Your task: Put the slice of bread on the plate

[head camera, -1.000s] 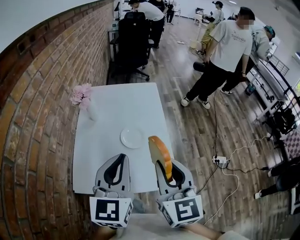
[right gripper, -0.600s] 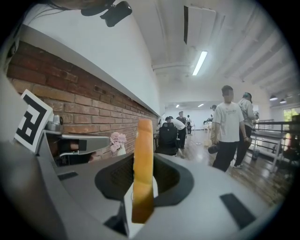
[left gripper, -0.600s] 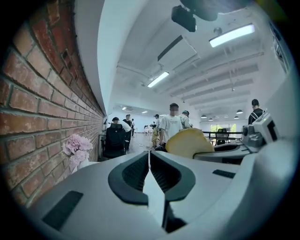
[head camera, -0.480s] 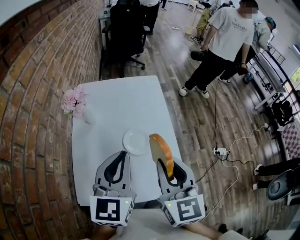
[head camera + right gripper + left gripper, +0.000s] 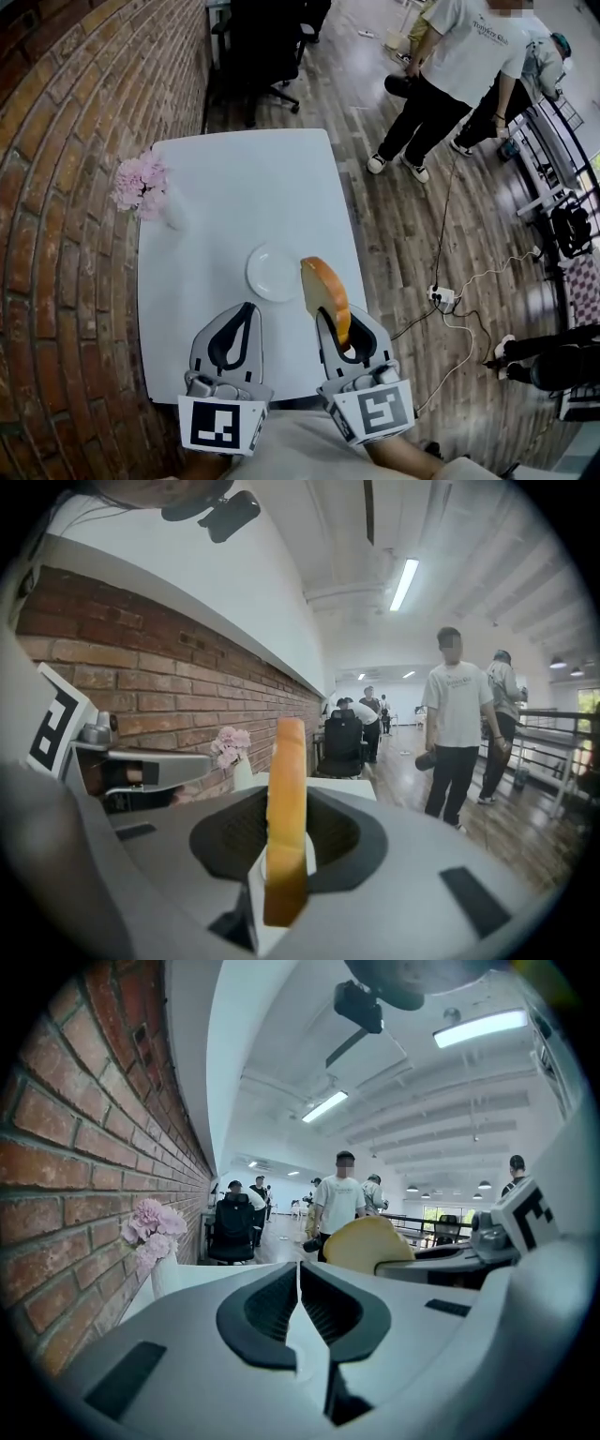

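Observation:
On the white table (image 5: 234, 187) lies a small white round plate (image 5: 272, 274). My right gripper (image 5: 339, 323) is shut on a slice of bread (image 5: 325, 295) with an orange-brown crust. The slice stands on edge, just right of the plate and above the table's near right part. In the right gripper view the bread (image 5: 286, 808) sits upright between the pads of the right gripper (image 5: 286, 803). My left gripper (image 5: 244, 314) hovers near the plate's front left, jaws together with nothing in them. In the left gripper view the left gripper (image 5: 298, 1283) shows its tips meeting, with the bread (image 5: 366, 1244) to the right.
A vase of pink flowers (image 5: 141, 186) stands at the table's left edge by the brick wall (image 5: 56, 187). A black office chair (image 5: 262, 37) is beyond the table. People (image 5: 459, 66) stand on the wooden floor at the right, where a power strip (image 5: 439, 296) and cables lie.
Both grippers have come forward and lower over the near part of the table, side by side. The bread stays gripped and now hangs close beside the plate's right edge.

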Tool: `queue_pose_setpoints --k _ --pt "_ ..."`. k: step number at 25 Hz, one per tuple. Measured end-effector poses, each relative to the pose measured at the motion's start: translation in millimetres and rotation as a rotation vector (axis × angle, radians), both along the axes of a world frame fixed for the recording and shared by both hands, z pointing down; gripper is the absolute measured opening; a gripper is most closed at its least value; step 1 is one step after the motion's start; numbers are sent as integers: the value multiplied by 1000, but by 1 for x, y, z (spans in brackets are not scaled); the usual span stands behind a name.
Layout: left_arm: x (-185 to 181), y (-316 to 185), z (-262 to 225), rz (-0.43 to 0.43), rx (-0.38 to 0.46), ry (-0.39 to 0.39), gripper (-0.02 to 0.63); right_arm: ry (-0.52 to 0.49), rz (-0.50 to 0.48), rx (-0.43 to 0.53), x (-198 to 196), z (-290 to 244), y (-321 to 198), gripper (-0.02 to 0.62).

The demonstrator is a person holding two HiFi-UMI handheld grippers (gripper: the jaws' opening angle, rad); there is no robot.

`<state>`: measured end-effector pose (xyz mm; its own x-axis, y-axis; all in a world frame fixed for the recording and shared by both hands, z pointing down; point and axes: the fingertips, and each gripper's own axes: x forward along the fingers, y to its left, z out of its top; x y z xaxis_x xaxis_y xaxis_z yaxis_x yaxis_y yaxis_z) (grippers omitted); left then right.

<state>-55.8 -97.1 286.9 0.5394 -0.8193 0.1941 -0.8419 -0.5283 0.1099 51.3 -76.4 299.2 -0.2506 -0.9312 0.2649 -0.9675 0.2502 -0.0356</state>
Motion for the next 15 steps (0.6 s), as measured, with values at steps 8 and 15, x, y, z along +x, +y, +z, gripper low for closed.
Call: queue_pose_setpoints --k 8,15 --pt "5 -16 23 -14 -49 -26 18 -13 -65 -34 -3 24 -29 97" --pt "0 -39 43 -44 -73 -34 17 -23 -105 -68 -9 54 -57 97"
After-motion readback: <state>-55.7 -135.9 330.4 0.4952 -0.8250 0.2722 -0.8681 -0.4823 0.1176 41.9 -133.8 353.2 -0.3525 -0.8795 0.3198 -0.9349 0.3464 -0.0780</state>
